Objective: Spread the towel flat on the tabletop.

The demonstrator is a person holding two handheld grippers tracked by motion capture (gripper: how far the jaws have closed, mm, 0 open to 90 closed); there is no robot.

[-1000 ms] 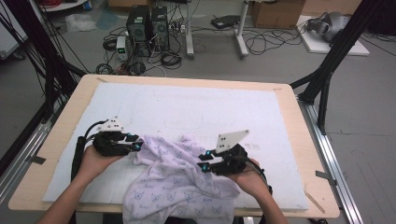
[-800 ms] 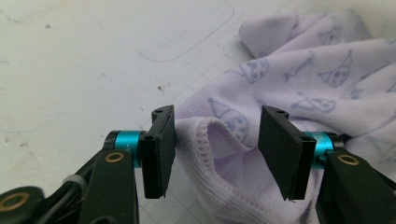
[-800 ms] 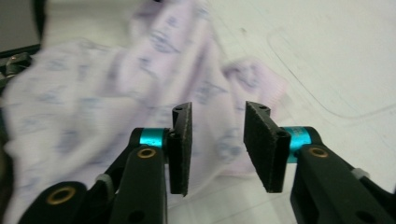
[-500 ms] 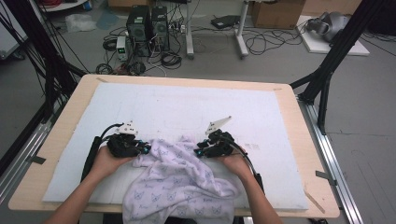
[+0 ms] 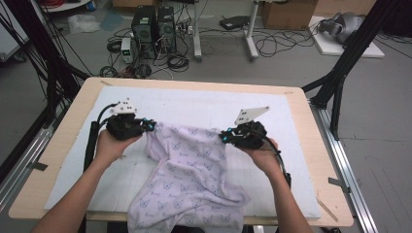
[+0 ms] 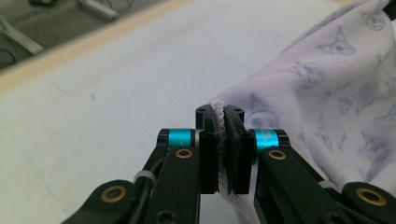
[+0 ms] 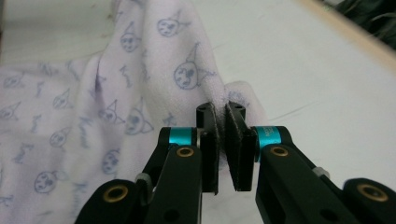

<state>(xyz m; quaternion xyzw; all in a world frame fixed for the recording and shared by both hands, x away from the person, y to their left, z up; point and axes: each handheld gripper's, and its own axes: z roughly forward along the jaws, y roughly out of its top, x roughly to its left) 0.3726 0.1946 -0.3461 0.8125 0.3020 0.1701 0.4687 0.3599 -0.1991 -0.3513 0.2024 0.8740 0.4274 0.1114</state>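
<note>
Cloth (image 5: 192,179), pale lilac with a small printed cat-face motif, is found on the white mat (image 5: 204,109) that covers the wooden worktop (image 5: 63,145), toward the 6 o'clock edge in the high view, where its lower part is draped over the near rim. Its upper edge is stretched between the two tongs. The left tongs (image 5: 151,127) are seen at 9 o'clock of the cloth, gripped in the left hand (image 5: 111,145); their jaws have just been closing and are now pressed together on a rolled hem of the cloth (image 6: 219,135), as is shown in the left gripper view. The right tongs (image 5: 224,137) are seen at 3 o'clock of the cloth's upper edge, held in the right hand (image 5: 265,155); their jaws have likewise just been closing, and a fold of the cloth (image 7: 219,112) is pinched at their tips in the right gripper view. Between the two pinch points the fabric sags slightly. Bare mat is noted toward 12 o'clock. Cables and computer cases (image 5: 154,24) are recorded on the floor beyond the worktop.
</note>
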